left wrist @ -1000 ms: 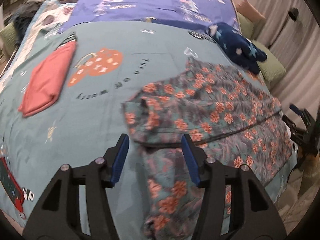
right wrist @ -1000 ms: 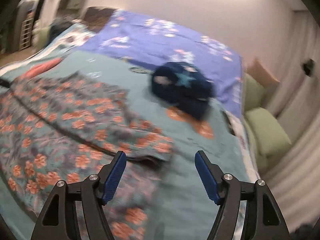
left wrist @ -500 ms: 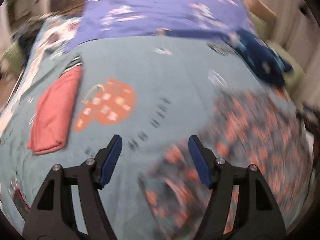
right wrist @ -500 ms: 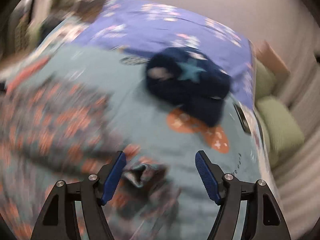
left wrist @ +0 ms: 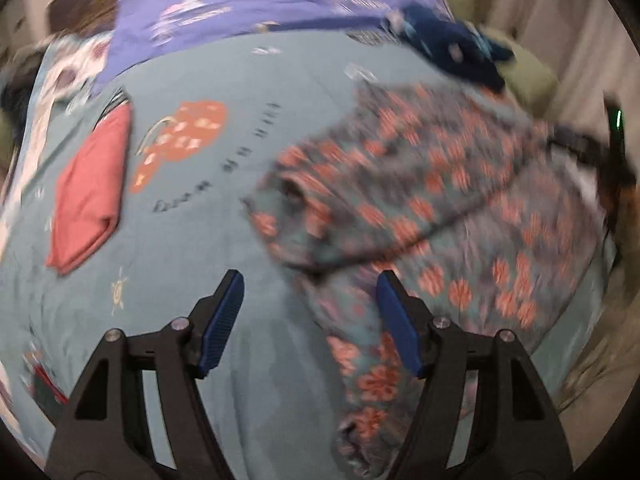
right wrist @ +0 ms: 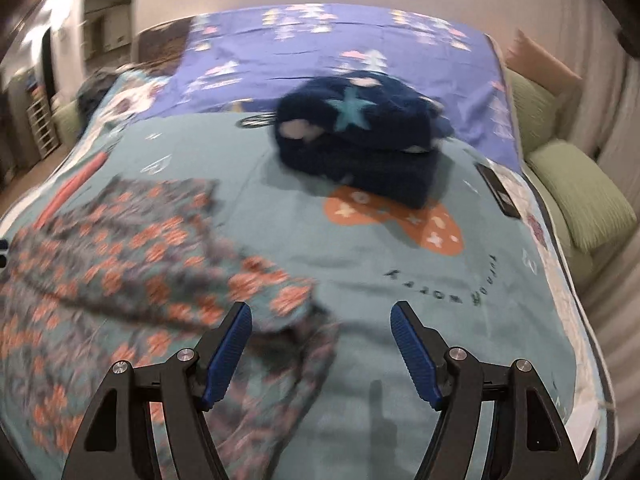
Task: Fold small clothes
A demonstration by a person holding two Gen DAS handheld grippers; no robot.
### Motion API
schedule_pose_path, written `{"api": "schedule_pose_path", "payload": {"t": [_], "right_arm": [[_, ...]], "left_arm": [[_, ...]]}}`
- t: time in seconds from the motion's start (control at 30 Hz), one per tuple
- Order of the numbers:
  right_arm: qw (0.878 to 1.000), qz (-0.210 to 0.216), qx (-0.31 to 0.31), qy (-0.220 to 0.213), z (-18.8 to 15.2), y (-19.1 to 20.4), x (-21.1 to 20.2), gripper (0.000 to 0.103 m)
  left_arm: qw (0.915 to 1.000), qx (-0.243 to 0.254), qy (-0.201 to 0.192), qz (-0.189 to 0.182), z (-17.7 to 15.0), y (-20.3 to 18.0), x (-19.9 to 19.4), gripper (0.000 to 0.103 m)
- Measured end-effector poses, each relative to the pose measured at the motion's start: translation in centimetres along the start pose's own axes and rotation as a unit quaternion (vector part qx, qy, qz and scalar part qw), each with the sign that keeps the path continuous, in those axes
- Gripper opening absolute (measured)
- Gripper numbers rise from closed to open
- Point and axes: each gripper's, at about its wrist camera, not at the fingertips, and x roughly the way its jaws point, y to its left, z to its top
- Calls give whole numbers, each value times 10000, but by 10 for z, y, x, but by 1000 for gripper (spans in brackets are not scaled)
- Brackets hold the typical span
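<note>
Left wrist view: left gripper (left wrist: 310, 306) over the bed (left wrist: 256, 80), jaws just widened and standing apart, nothing pinched; edge of floral garment (left wrist: 400, 184) lies ahead of and partly under the right-hand jaw, not pressed. Garment spread on the near right of the bedspread, one fold laid across it, lower part trailing toward the bed edge. Red folded piece (left wrist: 90, 188) flat at far left, looks finished. Dark blue starred garment (left wrist: 452, 48) bunched near the far right, unfolded.

Right wrist view: right gripper (right wrist: 322, 338) likewise wide, empty; floral garment (right wrist: 120, 256) corner beneath the left jaw, blue starred garment (right wrist: 360, 136) well beyond.

Judged: one item done, floral one mid-fold, blue one untouched.
</note>
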Motion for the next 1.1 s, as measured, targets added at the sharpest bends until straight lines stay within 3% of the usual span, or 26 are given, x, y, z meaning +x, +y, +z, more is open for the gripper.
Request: {"api": "schedule_pose_path", "payload": {"t": [0.1,0.23,0.3,0.43,0.53,0.63,0.8,0.9,1.1], "right_arm": [[9970,-15,-772,103,-3,29,3,83],[9886,-594,-1347,325,-1,52,27,83],[9926,-555,-1043,282,10,43,36,83],[9988,-447,102,157,31,3,48,83],[9944,-250,987,286,35,-30,56,83],[9891,221,1416,344,26,-45,53,83],[9900,616,1260,177,16,-44,42,83],[9864,962,1330,133,20,-45,45,83],[9746,1618,1544,95,30,-53,56,83]], "left_arm": [[9989,371,128,269,10,-13,23,72],[9966,183,-181,779,50,-5,34,74],[9936,-5,-366,1068,70,7,39,74],[9916,-723,-475,967,98,42,51,74],[9861,-1374,-545,756,95,66,51,74],[9840,-1662,-547,322,79,77,47,74],[9831,-1752,-187,-494,61,79,58,74],[9778,-1864,-124,-952,63,74,69,74],[9765,-1778,-291,-1184,73,64,76,72]]}}
